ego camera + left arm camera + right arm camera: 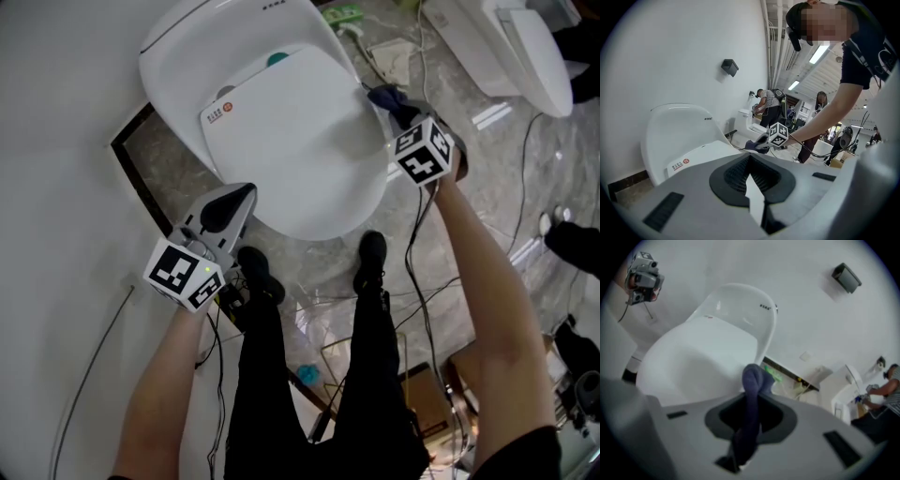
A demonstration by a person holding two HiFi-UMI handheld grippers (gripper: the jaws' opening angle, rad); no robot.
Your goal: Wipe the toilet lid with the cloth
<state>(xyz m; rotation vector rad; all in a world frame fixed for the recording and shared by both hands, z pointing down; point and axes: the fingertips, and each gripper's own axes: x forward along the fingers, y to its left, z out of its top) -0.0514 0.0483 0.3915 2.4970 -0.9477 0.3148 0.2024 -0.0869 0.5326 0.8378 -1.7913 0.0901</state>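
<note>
The lid (300,131) is down on the toilet (225,42) and fills the upper middle of the head view, white and bare but for a small red label near its upper left corner.

The right gripper (401,112) is right of centre in that frame, at the lid's right rim. Its jaws are clamped on the dark blue cloth (386,96). In the right gripper view the cloth (751,399) runs up out of the closed jaws as a bunched roll in the lower middle of the frame. Its tip stands in front of the lid (693,357), which spreads across the left half. In the head view the cloth sits just at or just beyond the rim. Whether it actually touches the lid I cannot say from these angles.

The left gripper (230,208) is left of centre in the head view, its tip at the lid's lower left edge. In the left gripper view its jaws (754,187) are together with nothing between them. Beyond them the lid (701,157) lies at centre left, and the right gripper (764,142) with the cloth (753,146) shows at mid-frame.

Both shoes (372,253) stand on the grey floor (487,159) just below the lid in the head view. Cables (417,291) trail across the floor at lower right. A second toilet (525,47) is in the upper right corner. A dark box (730,67) is fixed to the wall (670,56) in the upper middle of the left gripper view.
</note>
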